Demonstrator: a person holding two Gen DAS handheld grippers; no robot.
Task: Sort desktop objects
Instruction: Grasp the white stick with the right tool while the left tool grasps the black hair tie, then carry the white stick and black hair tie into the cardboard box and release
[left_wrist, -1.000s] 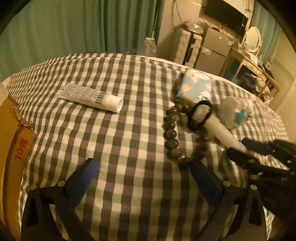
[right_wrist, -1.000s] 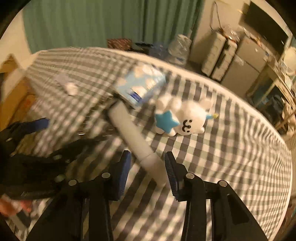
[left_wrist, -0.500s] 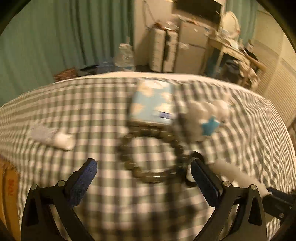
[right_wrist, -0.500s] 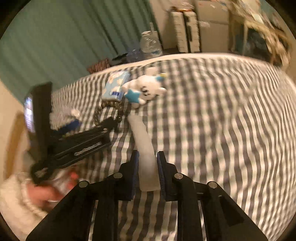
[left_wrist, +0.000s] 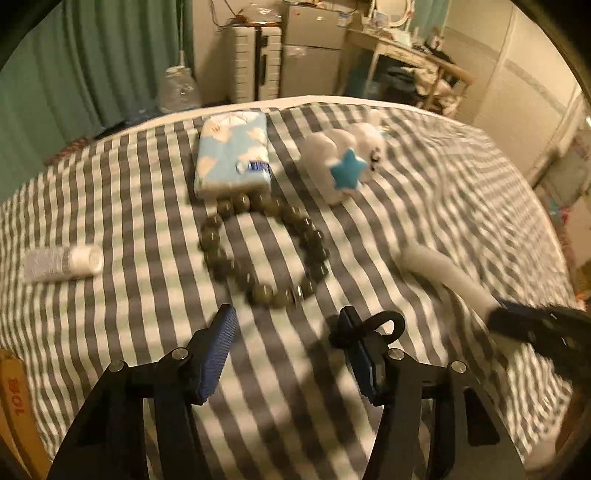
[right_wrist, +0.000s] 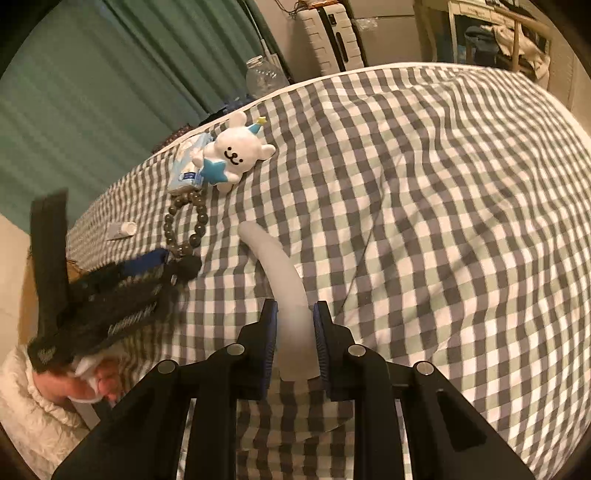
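On the checked cloth (left_wrist: 147, 206) lie a blue tissue pack (left_wrist: 234, 155), a white plush toy (left_wrist: 343, 158), a dark bead bracelet (left_wrist: 262, 251) and a small white tube (left_wrist: 62, 262). My left gripper (left_wrist: 286, 332) hovers just in front of the bracelet. Its jaws are closing with only cloth between them. A black hair tie (left_wrist: 384, 323) lies against the outer side of its right finger. My right gripper (right_wrist: 295, 325) is shut on a pale white stick (right_wrist: 288, 280), which points toward the plush toy (right_wrist: 236, 155). The stick (left_wrist: 443, 269) lies apart from the bracelet.
A cardboard box (left_wrist: 11, 406) stands at the left edge of the cloth. A hand in a fuzzy white sleeve (right_wrist: 44, 417) holds the left gripper (right_wrist: 147, 266). Curtains, a water bottle (right_wrist: 264, 79) and white cabinets stand beyond the far edge.
The right gripper closed on the white stick and drew it right, out of the hair tie and off the bracelet. The left gripper rolled, shifted in front of the bracelet, and its jaws narrowed.
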